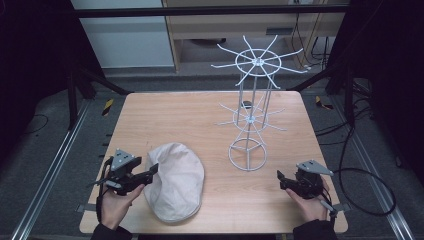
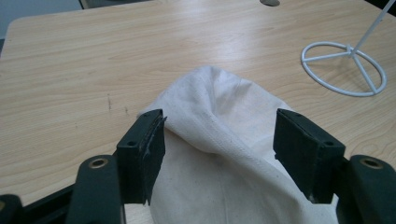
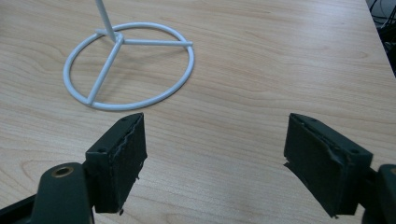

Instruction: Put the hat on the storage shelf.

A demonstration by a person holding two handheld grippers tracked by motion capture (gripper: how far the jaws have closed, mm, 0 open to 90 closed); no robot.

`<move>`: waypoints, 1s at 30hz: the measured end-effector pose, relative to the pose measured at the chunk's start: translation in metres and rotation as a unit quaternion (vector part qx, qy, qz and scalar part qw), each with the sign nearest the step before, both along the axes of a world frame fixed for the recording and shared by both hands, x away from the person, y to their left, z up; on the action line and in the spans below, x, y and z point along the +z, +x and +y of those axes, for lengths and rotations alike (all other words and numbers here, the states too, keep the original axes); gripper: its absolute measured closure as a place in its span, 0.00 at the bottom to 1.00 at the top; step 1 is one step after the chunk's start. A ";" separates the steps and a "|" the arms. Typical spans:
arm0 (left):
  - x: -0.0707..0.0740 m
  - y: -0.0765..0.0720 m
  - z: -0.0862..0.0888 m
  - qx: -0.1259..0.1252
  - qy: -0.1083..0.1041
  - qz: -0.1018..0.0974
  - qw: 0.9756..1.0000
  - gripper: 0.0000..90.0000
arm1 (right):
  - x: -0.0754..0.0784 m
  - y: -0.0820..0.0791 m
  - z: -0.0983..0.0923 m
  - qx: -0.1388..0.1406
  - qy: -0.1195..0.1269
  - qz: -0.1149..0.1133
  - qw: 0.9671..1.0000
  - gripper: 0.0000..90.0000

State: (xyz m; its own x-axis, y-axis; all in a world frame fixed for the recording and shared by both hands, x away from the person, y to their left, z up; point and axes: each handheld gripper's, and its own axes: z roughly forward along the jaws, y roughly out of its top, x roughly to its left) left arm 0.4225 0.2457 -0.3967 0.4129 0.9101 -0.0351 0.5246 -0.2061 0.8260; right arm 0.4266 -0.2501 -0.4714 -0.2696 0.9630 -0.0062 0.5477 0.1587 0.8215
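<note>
Lying flat by the desk's (image 1: 210, 107) near edge, the cap (image 1: 176, 181) wasn't on the rack (image 1: 251, 115) yet; left claw (image 2: 219, 149) gaped around it, right claw (image 3: 215, 158) gaped, holding nothing.

I see a light wooden table (image 1: 175, 115) standing on grey floor (image 1: 45, 150), with metal rails (image 1: 50, 175) running along both sides. Behind it a pale panel (image 1: 130, 35) and a wooden cabinet (image 1: 215, 25) sit beyond a dark bar (image 1: 200, 11); cables (image 1: 370, 190) trail at right

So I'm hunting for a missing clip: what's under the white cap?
The cap lies flat on the wooden table, and its cloth covers whatever is beneath. No clip shows beside its edges.
</note>
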 end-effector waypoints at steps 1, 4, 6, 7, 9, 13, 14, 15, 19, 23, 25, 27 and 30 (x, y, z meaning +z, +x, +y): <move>0.000 0.001 -0.001 0.000 0.002 0.002 1.000 0.38 | 0.000 0.000 0.000 0.000 0.000 0.000 1.000 0.24; -0.003 0.004 -0.007 0.000 0.014 0.007 1.000 0.38 | -0.001 0.000 0.000 0.002 -0.002 0.002 1.000 0.24; -0.005 0.005 -0.010 0.000 0.016 0.012 1.000 0.37 | -0.001 0.000 0.001 0.001 -0.002 0.004 1.000 0.23; -0.007 0.006 -0.011 0.002 0.018 0.014 1.000 0.38 | -0.001 0.000 0.001 0.001 -0.002 0.004 1.000 0.24; -0.010 0.007 -0.014 0.003 0.020 0.020 1.000 0.37 | -0.001 0.001 0.000 0.002 -0.002 0.003 1.000 0.23; -0.018 0.010 -0.018 0.009 0.026 0.031 0.999 0.38 | 0.000 0.001 -0.001 -0.002 0.005 0.005 1.000 0.23; -0.020 0.011 -0.019 0.009 0.026 0.034 0.999 0.38 | 0.000 0.001 -0.001 -0.001 0.004 0.005 1.000 0.23; -0.021 0.012 -0.021 0.009 0.026 0.037 0.999 0.38 | 0.000 0.000 -0.001 -0.001 0.003 0.005 1.000 0.23; -0.026 0.015 -0.024 0.015 0.032 0.049 0.998 0.39 | -0.002 0.001 -0.002 -0.002 0.003 0.008 1.000 0.23; -0.033 0.018 -0.025 0.020 0.033 0.061 0.997 0.40 | -0.002 0.001 -0.002 0.000 0.003 0.009 1.000 0.24; -0.035 0.019 -0.025 0.021 0.033 0.064 0.997 0.42 | -0.002 0.001 -0.002 0.000 0.003 0.009 1.000 0.24; -0.037 0.020 -0.025 0.024 0.035 0.067 0.997 0.43 | -0.002 0.001 -0.002 0.000 0.002 0.009 1.000 0.25; -0.040 0.022 -0.024 0.027 0.042 0.075 0.996 0.46 | -0.003 0.001 -0.002 0.000 0.004 0.013 1.000 0.25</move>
